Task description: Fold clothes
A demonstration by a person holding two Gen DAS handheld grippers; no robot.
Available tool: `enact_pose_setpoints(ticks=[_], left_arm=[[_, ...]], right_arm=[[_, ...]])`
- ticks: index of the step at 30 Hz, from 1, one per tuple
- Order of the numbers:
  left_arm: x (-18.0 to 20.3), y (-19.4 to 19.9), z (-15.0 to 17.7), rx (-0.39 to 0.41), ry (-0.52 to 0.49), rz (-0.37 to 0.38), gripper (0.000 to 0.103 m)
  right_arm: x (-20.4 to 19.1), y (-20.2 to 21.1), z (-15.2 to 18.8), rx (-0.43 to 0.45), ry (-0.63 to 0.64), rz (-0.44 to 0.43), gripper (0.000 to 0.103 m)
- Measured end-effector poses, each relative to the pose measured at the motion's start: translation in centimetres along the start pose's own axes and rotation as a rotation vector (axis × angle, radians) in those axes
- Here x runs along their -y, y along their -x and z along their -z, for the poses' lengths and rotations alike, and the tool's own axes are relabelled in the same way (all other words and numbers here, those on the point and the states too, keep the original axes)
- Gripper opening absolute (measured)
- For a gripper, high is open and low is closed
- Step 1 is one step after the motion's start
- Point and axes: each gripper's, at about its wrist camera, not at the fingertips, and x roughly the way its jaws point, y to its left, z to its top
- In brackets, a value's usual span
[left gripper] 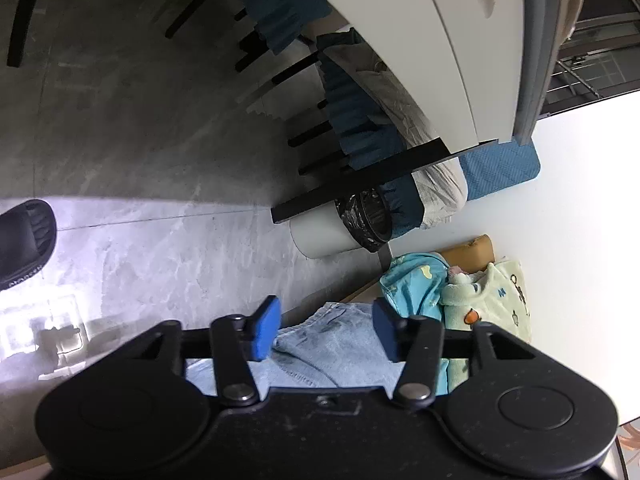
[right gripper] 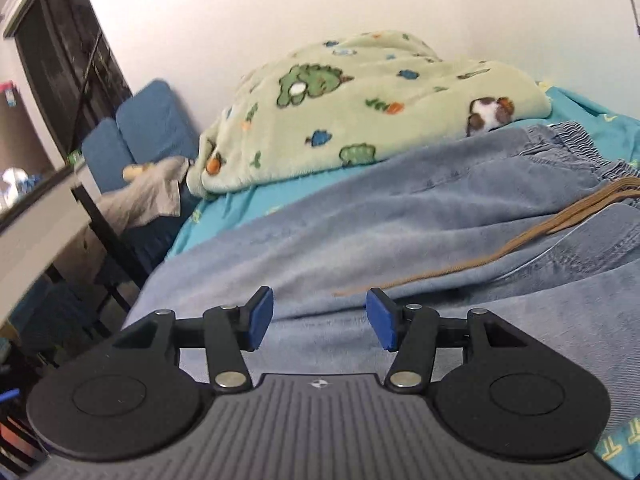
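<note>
Jeans (right gripper: 400, 216) lie spread on bed; both tools gape, nothing held.

Bedroom in a home. Bed (right gripper: 224, 216) with a turquoise printed sheet, bearing a pale green fleece blanket (right gripper: 360, 108) patterned with cartoon animals, and light blue denim trousers (right gripper: 400, 216) spread across the sheet — ordinary household laundry. Blue quilted cushions (right gripper: 144, 128) propped against a plain white wall (right gripper: 320, 0) at the bed's far end. Grey marble-look floor tiles (left gripper: 140, 152) beside the bed, with a black slipper (left gripper: 24, 240) resting on them. White waste bin (left gripper: 328, 236) lined with a black bag, standing just beside the bed, under the edge of a white desk (left gripper: 460, 40) — domestic furnishing throughout. Dark window (right gripper: 64, 60) at the corner of the room.
</note>
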Motion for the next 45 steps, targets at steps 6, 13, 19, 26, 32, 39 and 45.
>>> enact_pose_setpoints(ticks=[6,13,19,26,32,39,45], left_arm=[[-3.8,-1.8,3.1,-0.159,0.045,-0.081,0.053],[-8.4,-6.3,5.8,-0.367,0.169,-0.136,0.052],[-10.6,-7.9,6.0,-0.439,0.239,-0.125,0.055],[-12.0,-10.0,6.2,-0.434,0.271,-0.129,0.059],[-12.9,-12.1,6.5,-0.404,0.355,-0.108,0.062],[-12.1,-13.0,6.4,-0.368,0.371,-0.066,0.054],[-11.4,-13.3,6.3,-0.366,0.345,-0.053,0.036]], right_arm=[[1.9,3.8,-1.6,0.002,-0.062,0.083,0.055],[6.7,10.5,-4.3,0.043,-0.180,0.173,0.056],[12.1,12.8,-4.1,0.077,-0.321,0.336,0.060],[16.4,12.8,-3.1,0.083,-0.564,0.417,0.066],[19.1,13.3,-1.3,0.062,-0.782,0.427,0.068],[21.5,13.6,-0.1,0.083,-0.946,0.437,0.070],[22.6,12.8,-0.2,0.076,-0.947,0.478,0.070]])
